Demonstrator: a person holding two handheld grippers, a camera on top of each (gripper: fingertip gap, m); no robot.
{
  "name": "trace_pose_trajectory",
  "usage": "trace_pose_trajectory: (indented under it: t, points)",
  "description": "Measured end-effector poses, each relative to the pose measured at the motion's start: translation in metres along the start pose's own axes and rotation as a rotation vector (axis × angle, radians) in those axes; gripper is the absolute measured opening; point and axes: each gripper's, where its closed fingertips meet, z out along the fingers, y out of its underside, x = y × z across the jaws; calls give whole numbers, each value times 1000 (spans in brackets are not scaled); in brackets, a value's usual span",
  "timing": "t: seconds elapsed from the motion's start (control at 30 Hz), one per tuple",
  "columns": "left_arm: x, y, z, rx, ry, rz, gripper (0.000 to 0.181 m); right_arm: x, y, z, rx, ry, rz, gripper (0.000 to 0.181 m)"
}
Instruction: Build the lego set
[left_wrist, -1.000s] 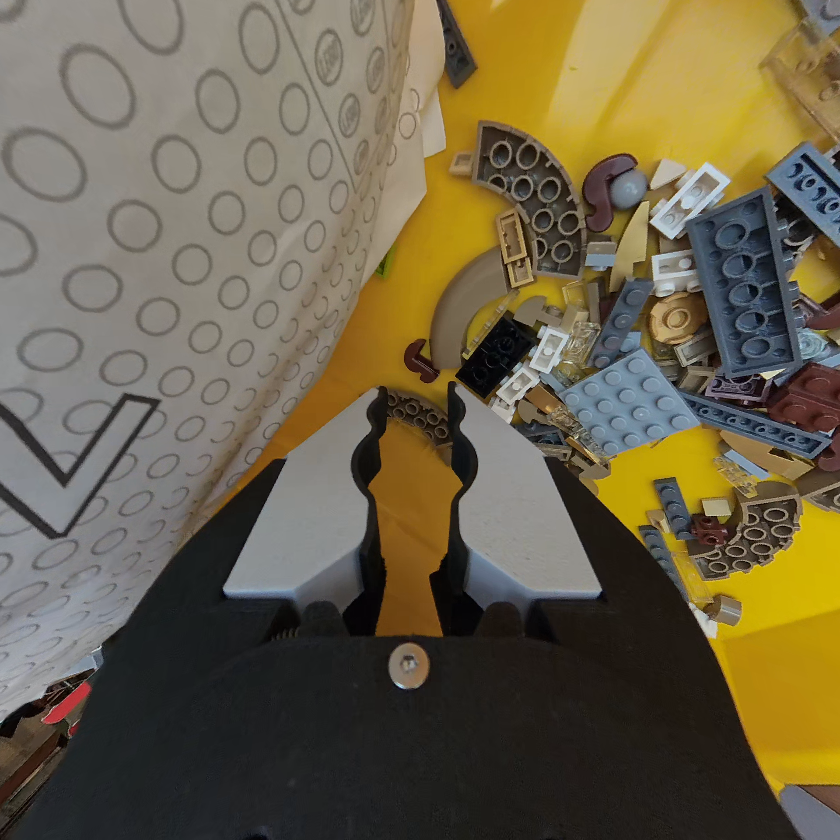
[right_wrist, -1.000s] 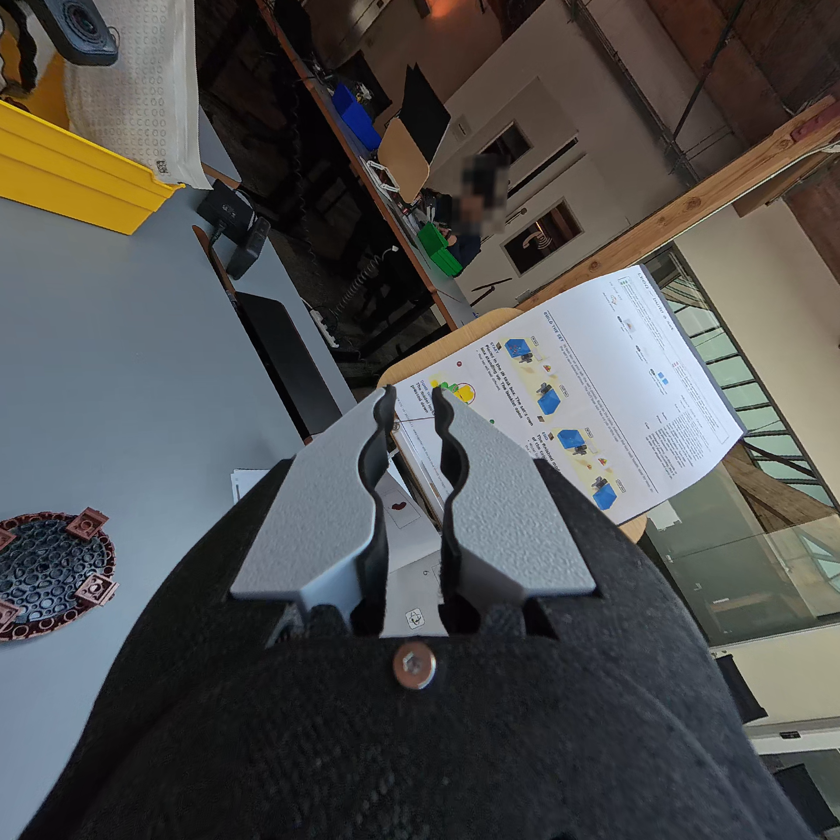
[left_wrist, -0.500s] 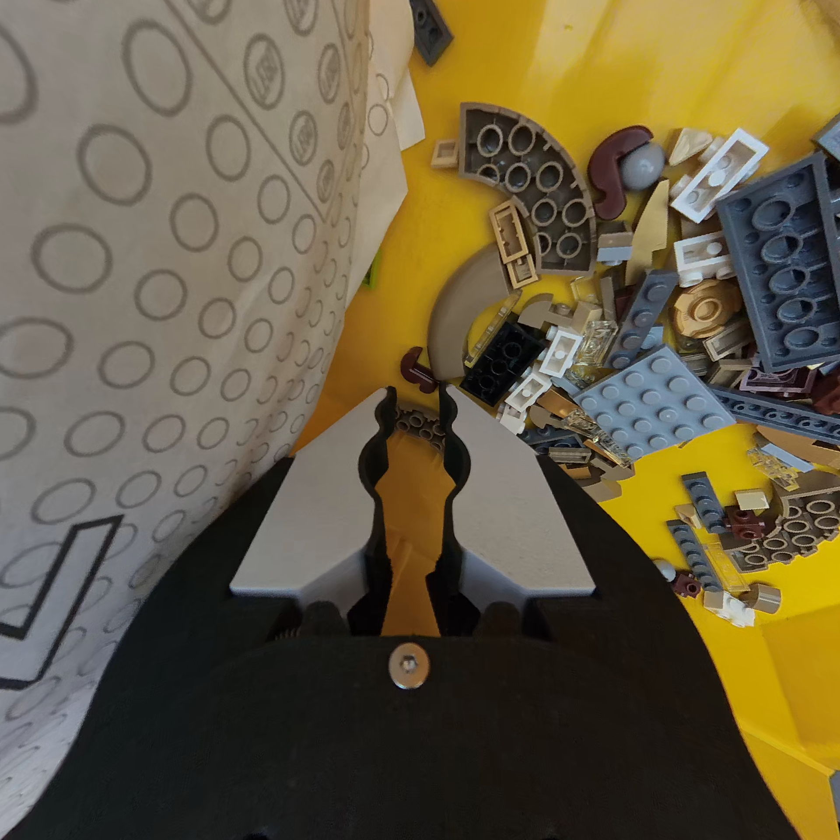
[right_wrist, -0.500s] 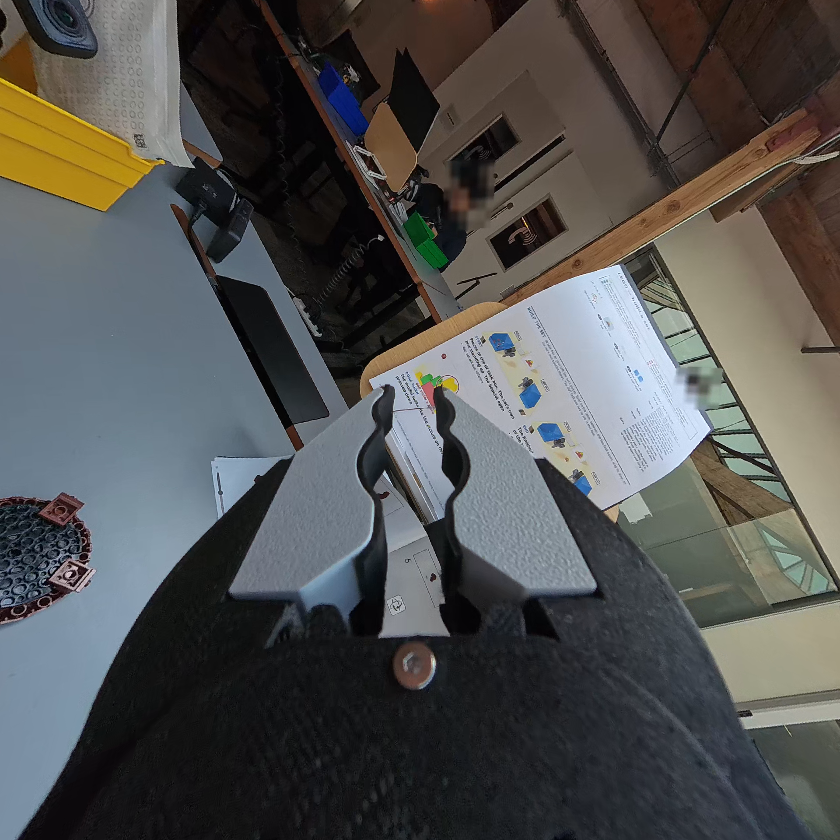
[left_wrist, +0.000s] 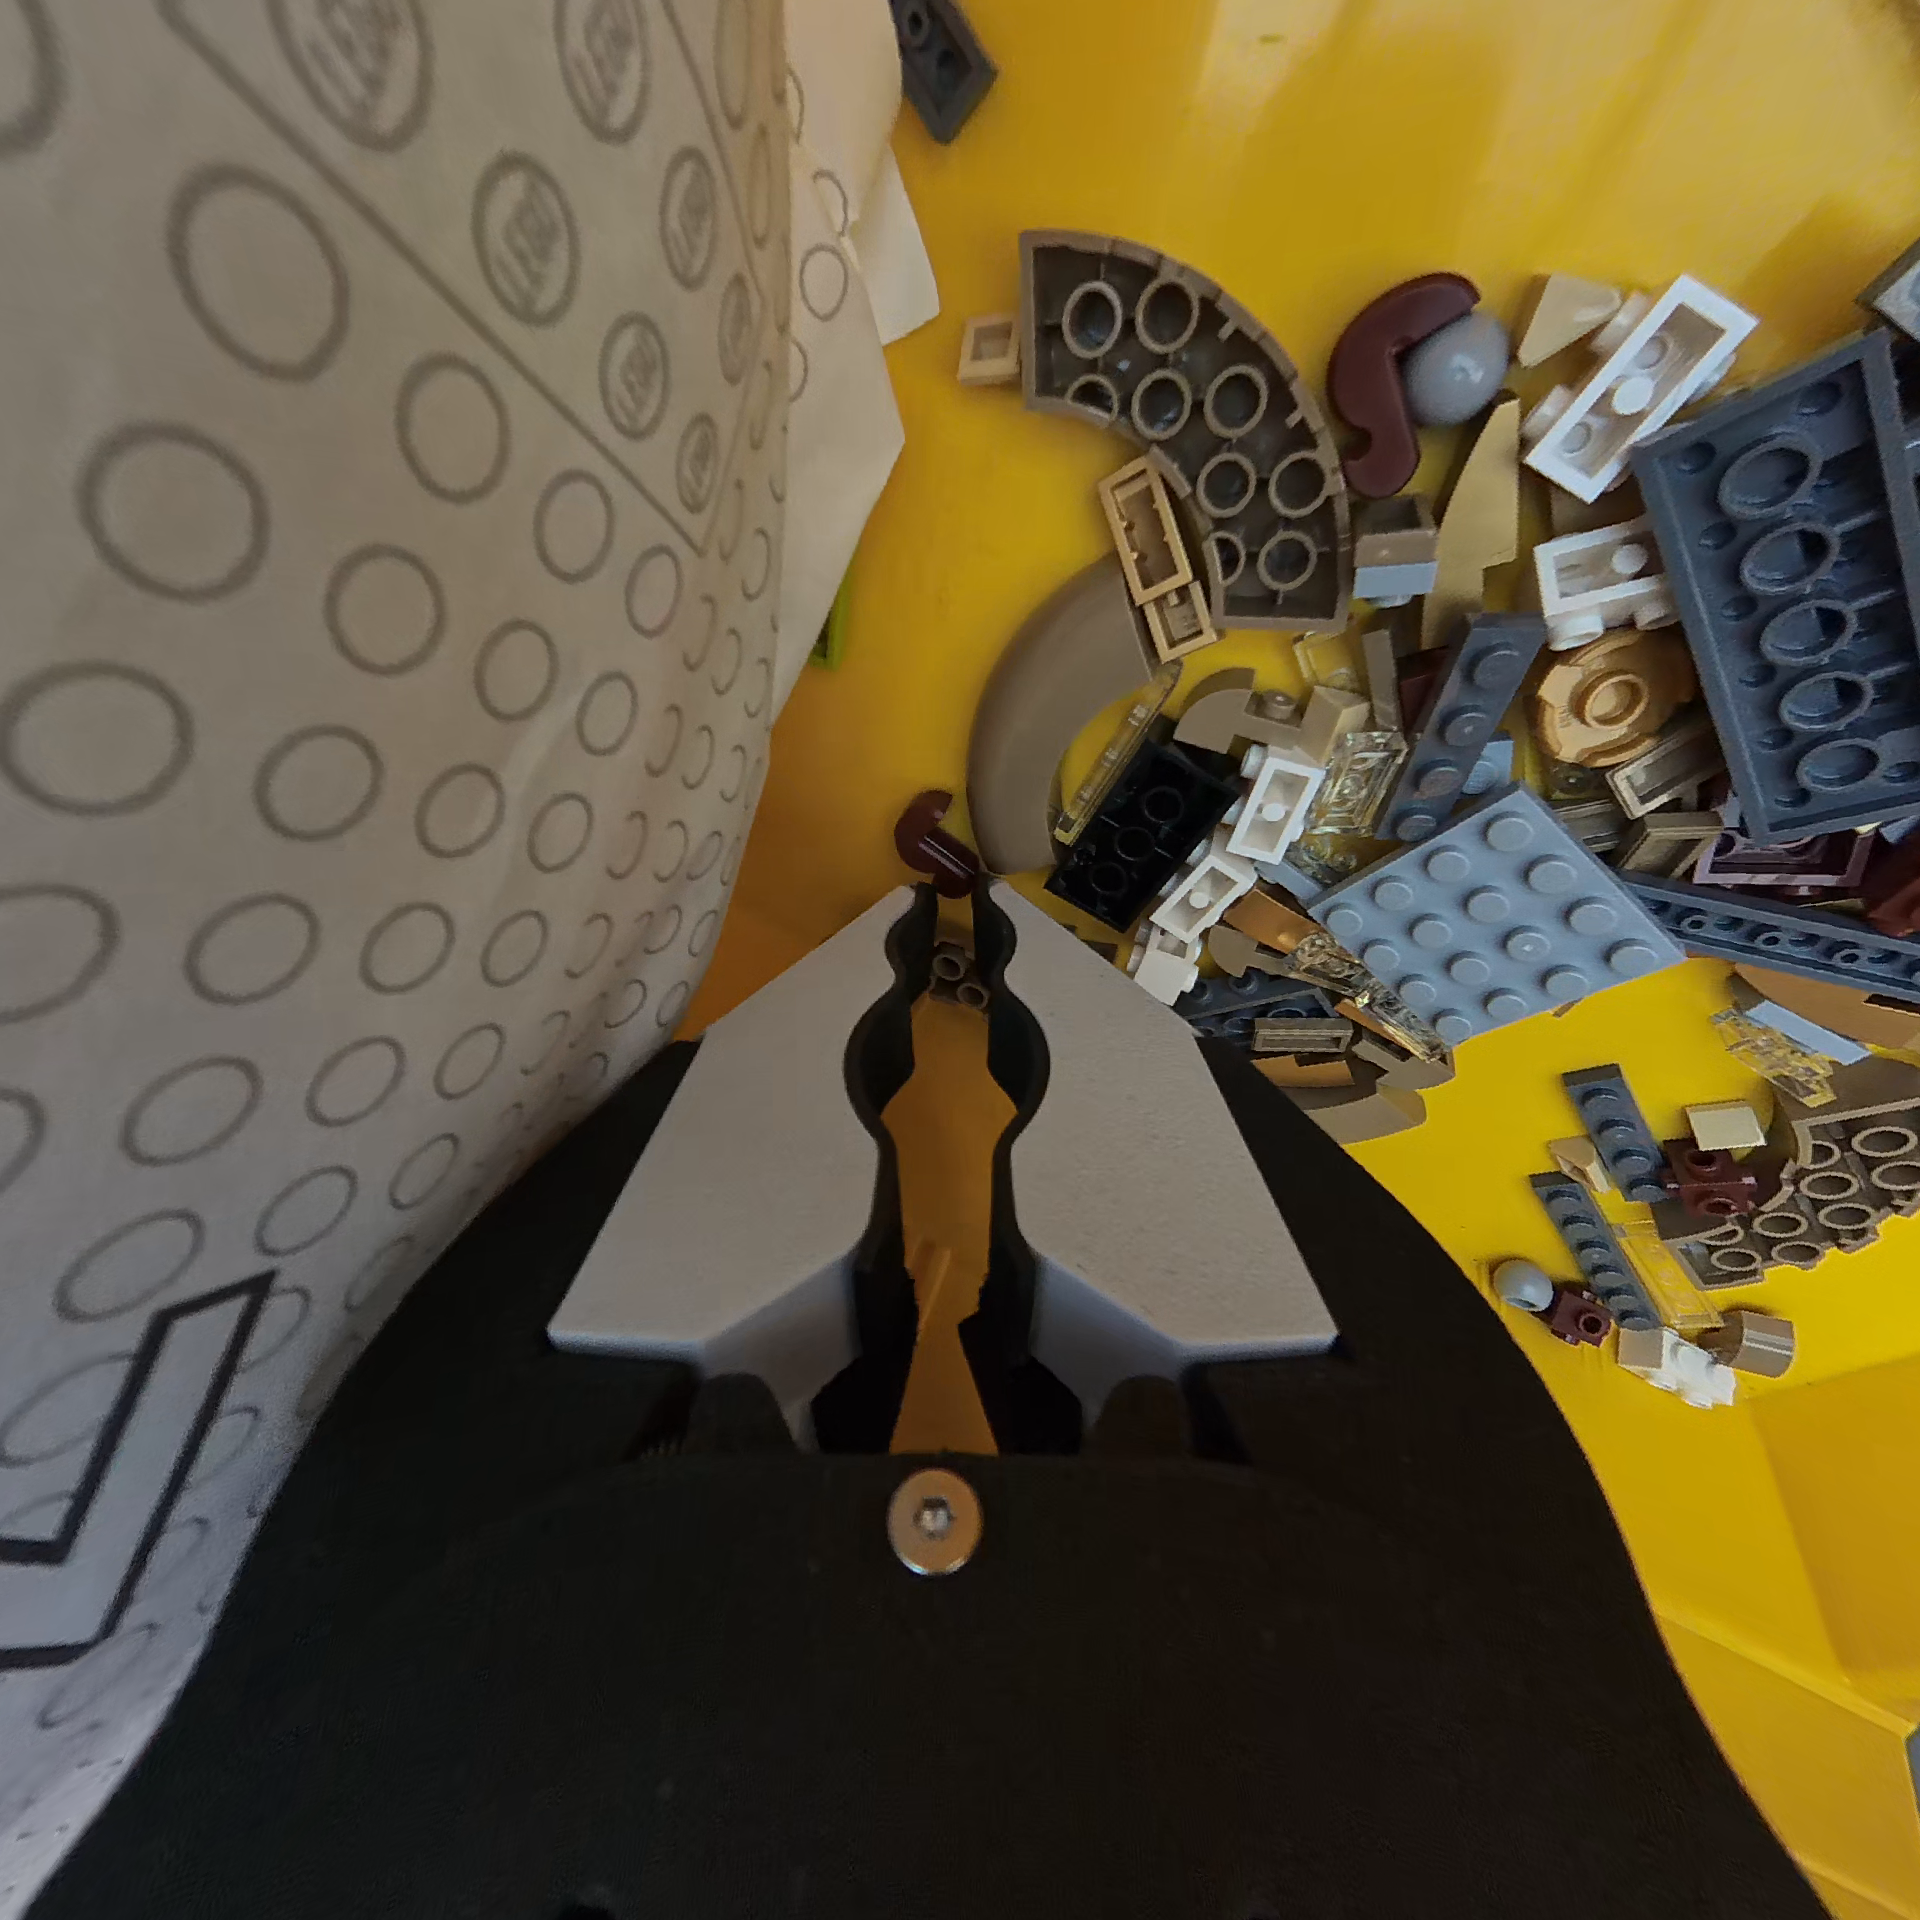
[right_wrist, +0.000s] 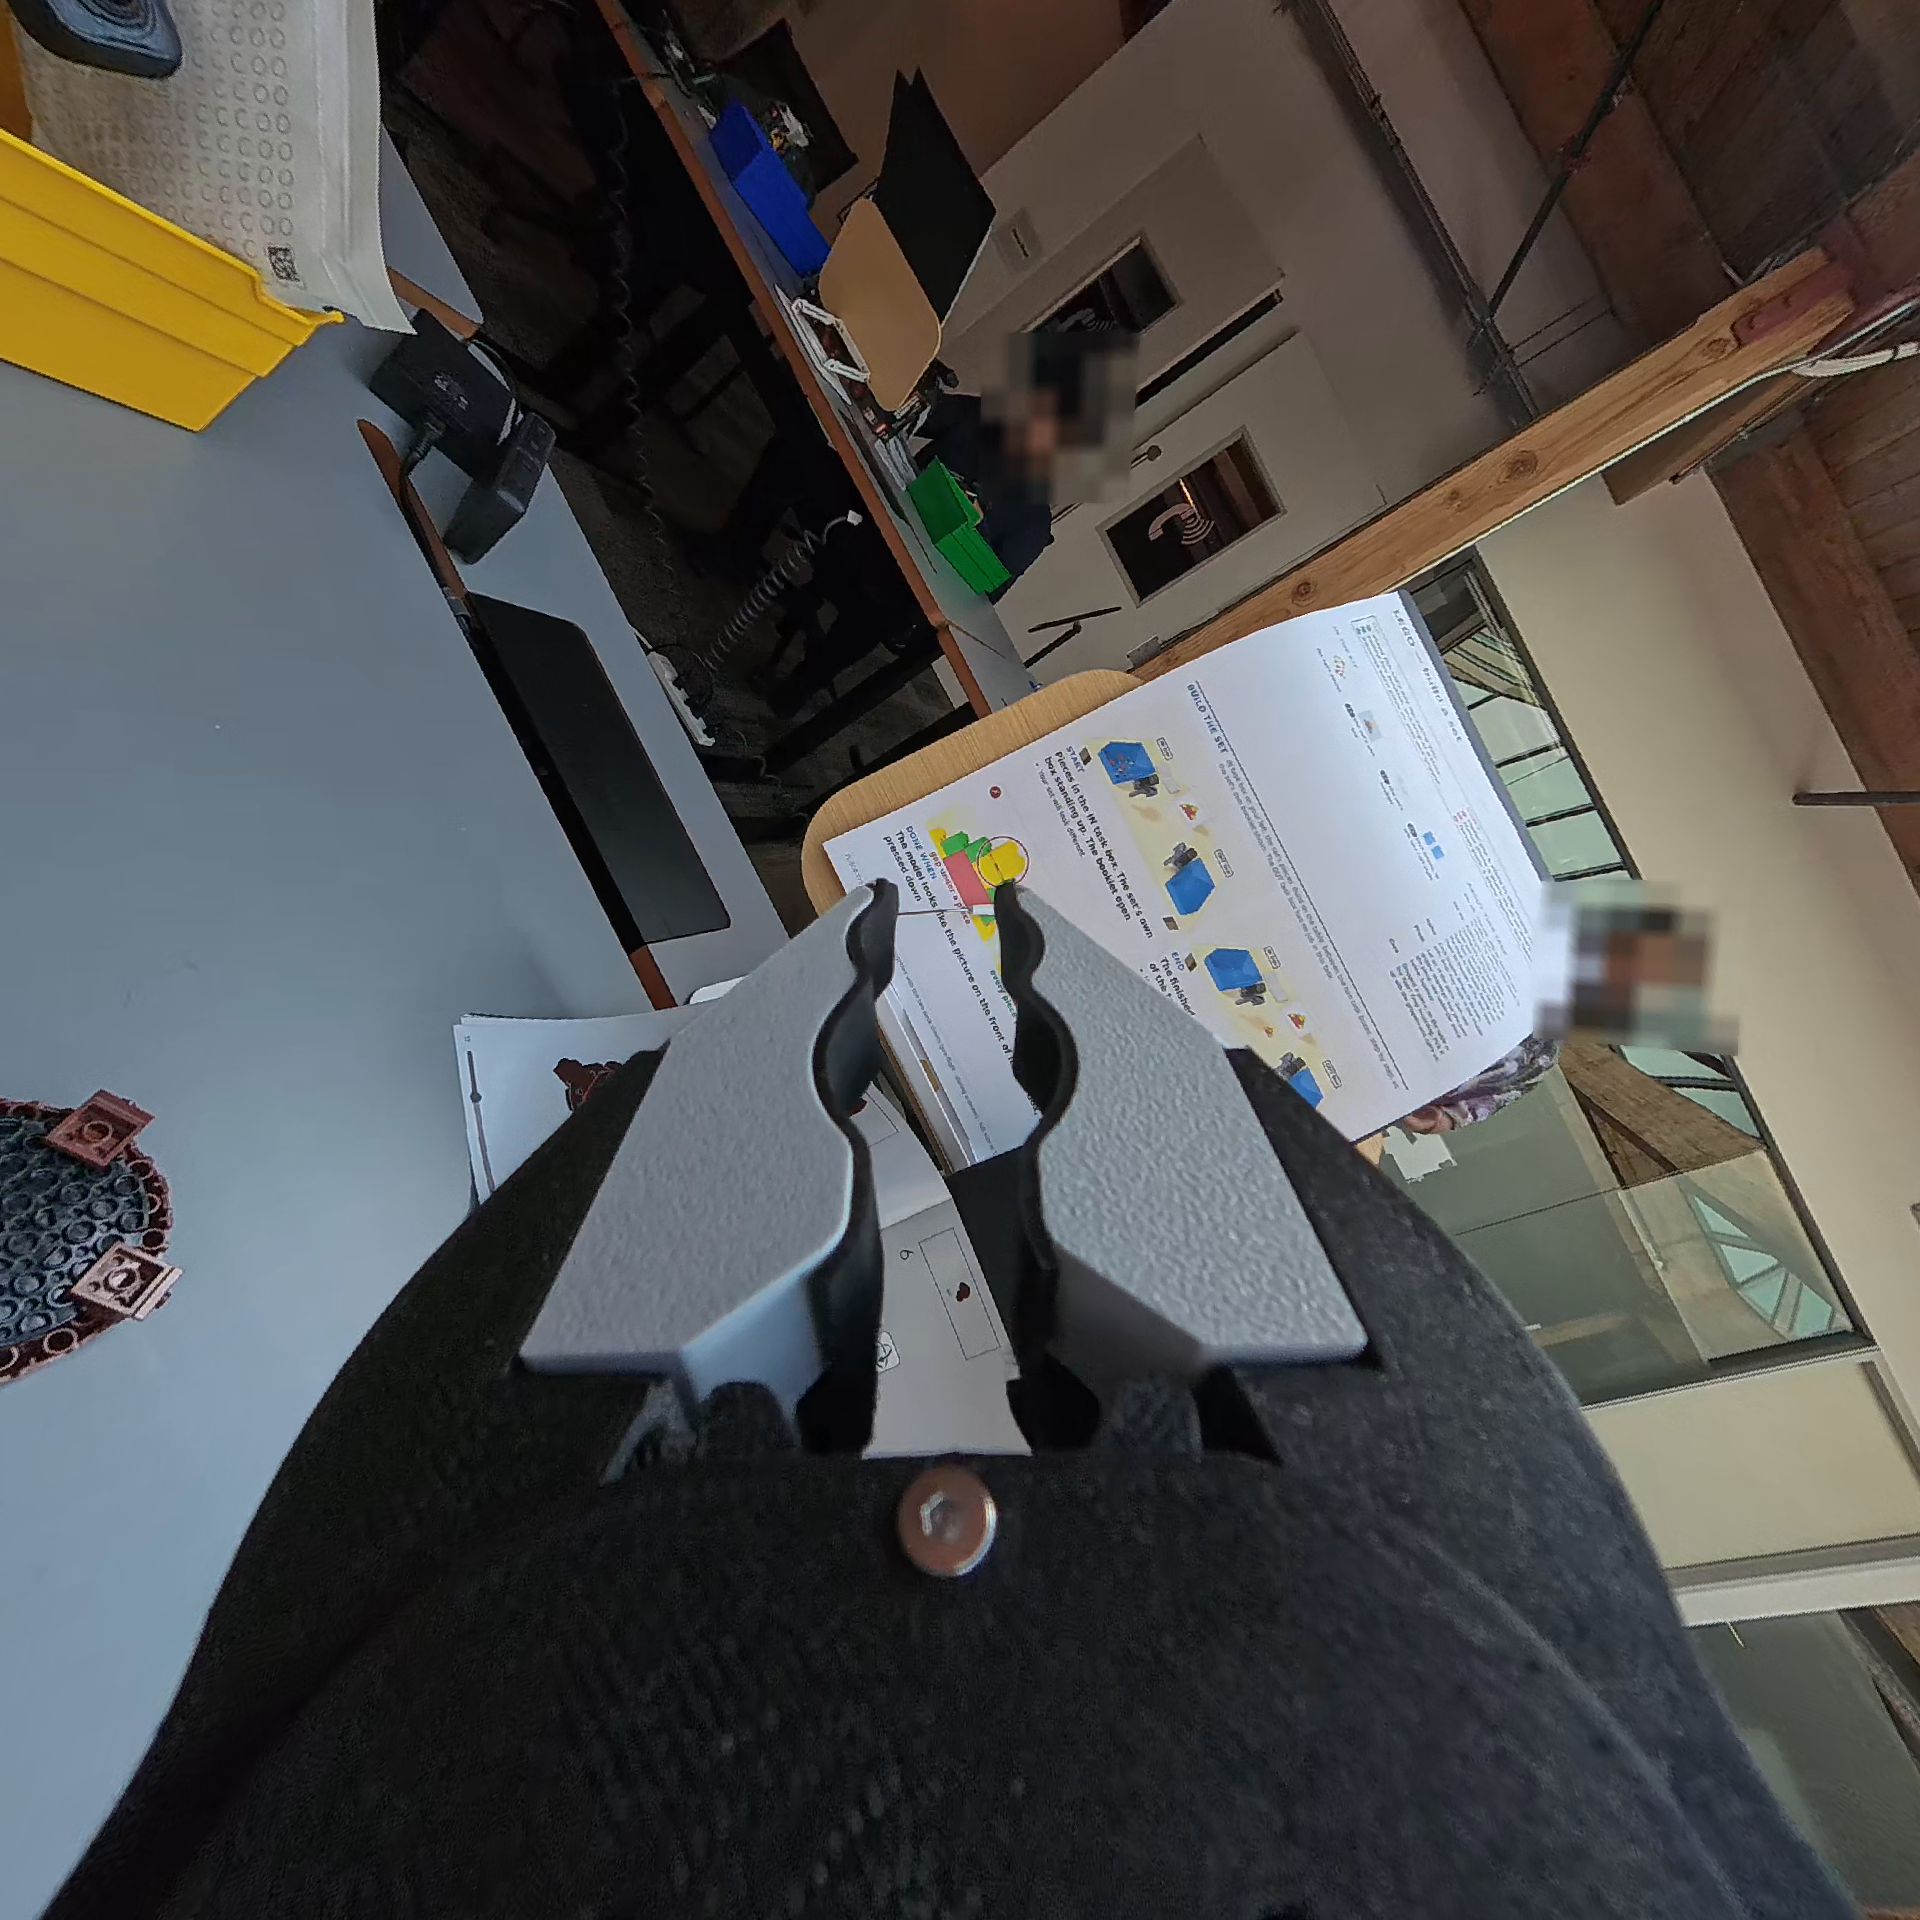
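Note:
In the left wrist view my left gripper (left_wrist: 953, 891) is down in the yellow bin (left_wrist: 1143, 125). Its jaws are narrowed on the end of a small dark red curved piece (left_wrist: 928, 836) at their tips. A tan ring-segment piece (left_wrist: 956, 979) lies under the fingers. A pile of loose pieces lies to the right, with a dark tan quarter-round plate (left_wrist: 1184, 416), a black brick (left_wrist: 1143, 831) and a grey square plate (left_wrist: 1496, 914). My right gripper (right_wrist: 945, 899) is open and empty, held above the grey table (right_wrist: 260, 779). The round black build with a dark red rim (right_wrist: 62, 1226) sits at the left edge.
A printed paper bag (left_wrist: 364, 520) fills the bin's left side, close to my left fingers. In the right wrist view the yellow bin (right_wrist: 125, 301) and bag (right_wrist: 260, 125) are far left. An open booklet (right_wrist: 540, 1081) lies under the gripper, with an instruction sheet (right_wrist: 1299, 831) propped beyond. About 60 centimetres separates my left fingertips from my right. My left gripper's tips are some 4 centimetres from the black brick (left_wrist: 1143, 831). To reach the dark tan quarter-round plate (left_wrist: 1184, 416) in a straight line is about 8 centimetres for my left fingers, about 55 centimetres for my right.
My left gripper has moved forward to the small dark red piece and its jaws have narrowed onto it. My right gripper has drifted, so the round build sits farther left in view.

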Motion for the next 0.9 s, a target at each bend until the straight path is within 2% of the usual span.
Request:
trace_pose_trajectory:
  t: [0.5,0.9]
  points:
    - [4,6,-22,23,-22,-35,4,14,14,-7,-32,35,7,21]
    - [5,0,-82,62,-108,-28,4,31,25,-23,-32,56,60,23]
